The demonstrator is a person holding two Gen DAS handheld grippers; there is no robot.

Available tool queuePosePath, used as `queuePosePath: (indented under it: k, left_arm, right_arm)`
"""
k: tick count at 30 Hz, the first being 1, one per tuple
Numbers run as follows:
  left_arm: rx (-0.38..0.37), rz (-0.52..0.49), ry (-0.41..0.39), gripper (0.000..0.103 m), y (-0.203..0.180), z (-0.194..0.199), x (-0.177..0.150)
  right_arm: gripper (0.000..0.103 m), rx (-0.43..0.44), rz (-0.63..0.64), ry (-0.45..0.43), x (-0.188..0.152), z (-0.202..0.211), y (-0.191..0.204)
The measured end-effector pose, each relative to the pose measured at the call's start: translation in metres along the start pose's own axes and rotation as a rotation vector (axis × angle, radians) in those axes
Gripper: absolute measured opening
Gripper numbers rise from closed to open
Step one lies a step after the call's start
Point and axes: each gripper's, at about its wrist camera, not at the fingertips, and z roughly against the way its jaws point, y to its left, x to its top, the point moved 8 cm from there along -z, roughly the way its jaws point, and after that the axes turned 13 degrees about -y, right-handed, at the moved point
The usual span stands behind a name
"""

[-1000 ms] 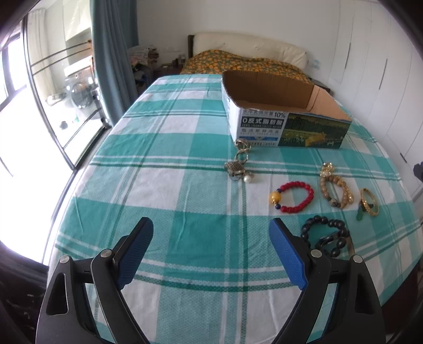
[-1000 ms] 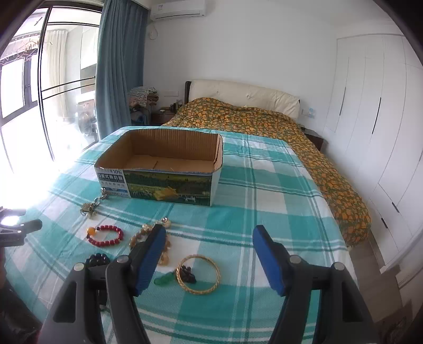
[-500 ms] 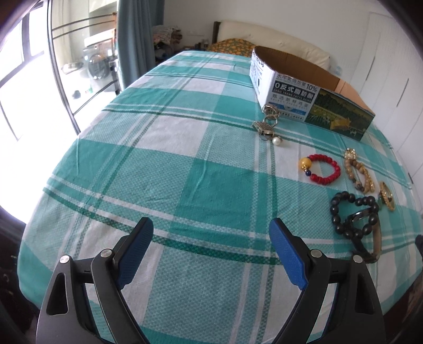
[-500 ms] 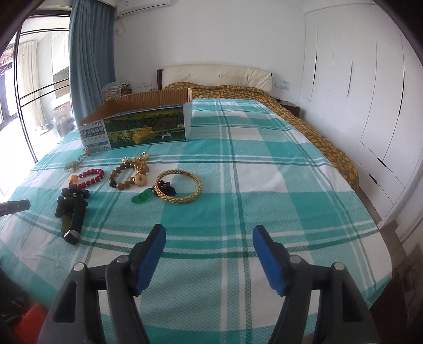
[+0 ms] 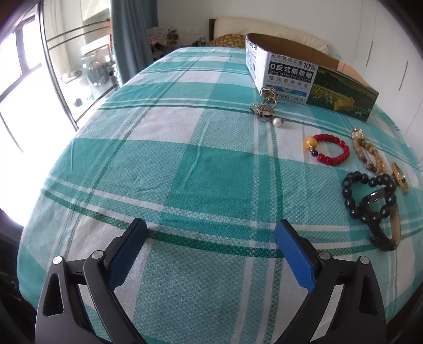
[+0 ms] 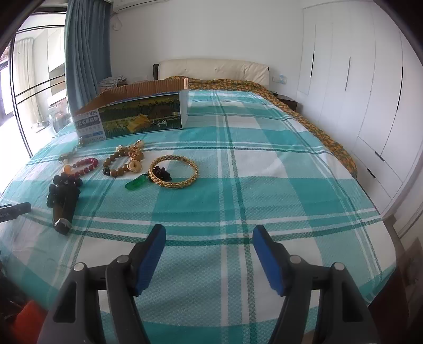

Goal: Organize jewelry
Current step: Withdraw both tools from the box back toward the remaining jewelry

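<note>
**Bedroom around the checked bedspread**

A teal-and-white checked bedspread [image 6: 264, 164] covered the near surface. Beyond its far edge lay an orange patterned quilt [image 6: 238, 84], backed by a cream padded headboard [image 6: 214, 69]. Left of the bedspread hung a blue curtain [image 6: 87, 47] beside glazed sliding doors [image 5: 39, 79]. To its right stood white wardrobe doors [image 6: 370, 87]. An air conditioner [image 6: 132, 3] sat high above.

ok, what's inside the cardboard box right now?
Only bare brown inner walls of the cardboard box show in either view. Its floor is hidden behind the near wall, so any contents can't be seen. The jewelry in view, like the gold bangle, lies outside on the bedspread.
</note>
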Motion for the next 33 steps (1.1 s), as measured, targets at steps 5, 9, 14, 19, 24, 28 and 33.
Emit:
queuePosePath:
  k: [5,9,14,19,24,28,33]
  left_arm:
    - [0.004,0.003,-0.001,0.102,0.000,0.000,-0.001]
    - [0.002,-0.001,-0.008,0.103,0.000,0.001,-0.001]
    - [0.000,-0.004,-0.025,0.103,-0.001,0.004,-0.002]
    - [0.000,-0.004,-0.022,0.103,-0.001,0.005,-0.002]
    - [0.003,-0.009,-0.031,0.103,-0.002,0.008,-0.004]
    - [-0.006,-0.016,-0.018,0.103,-0.002,0.007,-0.004]
    - [-0.015,-0.021,-0.029,0.103,-0.001,0.008,-0.005]
  right_arm:
    - [0.070,0.000,0.007,0.004,-0.001,-0.001,0.003]
    - [0.070,-0.001,0.014,0.003,-0.001,-0.001,0.005]
    - [0.070,-0.002,0.025,-0.016,0.001,0.002,0.008]
    - [0.070,-0.004,0.025,-0.027,0.003,0.003,0.008]
    - [0.070,-0.019,0.005,-0.042,0.004,0.006,0.003]
    - [0.070,-0.026,-0.012,-0.058,0.005,0.008,-0.001]
    - [0.070,-0.026,-0.025,-0.041,0.002,0.005,-0.004]
